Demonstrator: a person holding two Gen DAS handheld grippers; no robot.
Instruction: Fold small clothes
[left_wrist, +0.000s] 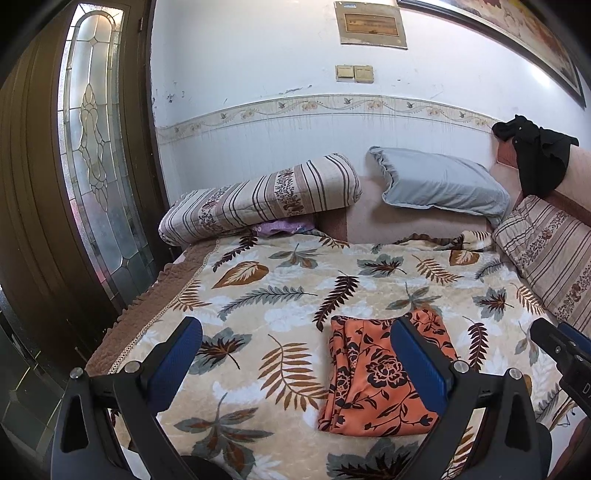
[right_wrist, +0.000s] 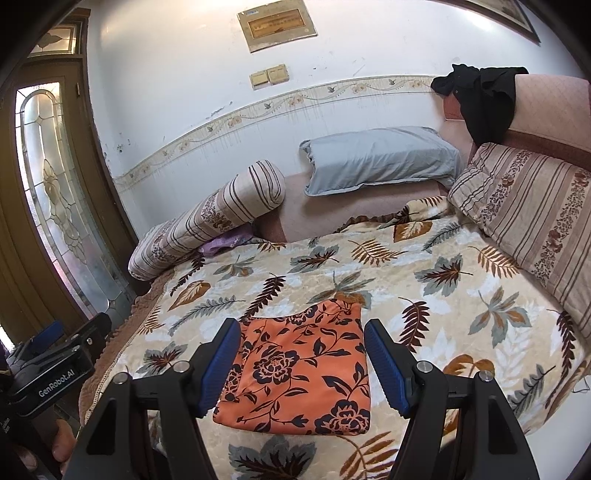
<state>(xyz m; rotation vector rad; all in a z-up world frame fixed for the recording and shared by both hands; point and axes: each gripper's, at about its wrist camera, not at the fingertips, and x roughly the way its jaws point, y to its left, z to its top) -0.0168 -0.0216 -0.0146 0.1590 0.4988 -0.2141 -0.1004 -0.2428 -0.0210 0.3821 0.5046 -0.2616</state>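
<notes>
Right wrist view: one orange floral garment (right_wrist: 299, 369), black flower print, folded into a flat rectangle on leaf-print blanket (right_wrist: 461, 295) of bed, at 6 o'clock of frame. Right hand-held gripper (right_wrist: 303, 365) spread wide, hovering over garment, pinching nothing. Left wrist view: left hand-held gripper (left_wrist: 295, 365) spread wide too, gripping nothing; garment (left_wrist: 373, 384) at 5 o'clock, partly behind one finger. No containers seen. Counted: one grey pillow (right_wrist: 376, 158) at 12 o'clock, two striped cushions (right_wrist: 210, 218), one black cloth (right_wrist: 484, 99) draped over headboard (right_wrist: 546, 107) at 2 o'clock.
</notes>
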